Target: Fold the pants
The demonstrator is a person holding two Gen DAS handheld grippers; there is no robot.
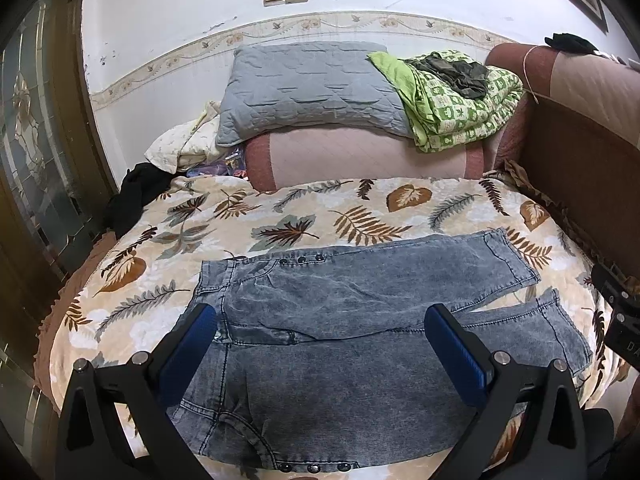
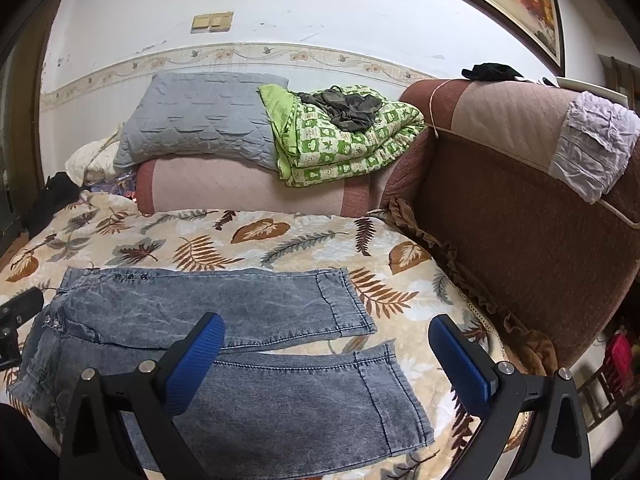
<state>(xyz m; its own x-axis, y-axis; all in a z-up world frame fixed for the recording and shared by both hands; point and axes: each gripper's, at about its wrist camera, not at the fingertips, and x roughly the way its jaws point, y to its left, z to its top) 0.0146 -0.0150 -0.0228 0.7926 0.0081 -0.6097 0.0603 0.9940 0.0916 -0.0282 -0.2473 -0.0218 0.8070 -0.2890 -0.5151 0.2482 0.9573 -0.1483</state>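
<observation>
Grey-blue washed denim pants [image 1: 360, 292] lie flat on the leaf-print bedspread [image 1: 320, 208], waist to the left, both legs running right, slightly apart at the cuffs. My left gripper [image 1: 320, 320] is open and empty, hovering above the waist and hip end. My right gripper [image 2: 326, 332] is open and empty, hovering above the pants [image 2: 240, 308] near the leg cuffs. The near leg [image 2: 300, 396] lies closest to me, the far leg behind it. The other gripper's black body shows at the edge of each view: in the left wrist view [image 1: 620, 312] and in the right wrist view [image 2: 16, 320].
A grey pillow [image 1: 308, 84] and a folded green blanket [image 1: 460, 100] rest on a pink bolster [image 1: 360, 156] at the far wall. A brown padded headboard [image 2: 520, 220] rises on the right. Black clothing [image 1: 132, 196] lies at the bed's far left corner, beside a glass door [image 1: 36, 160].
</observation>
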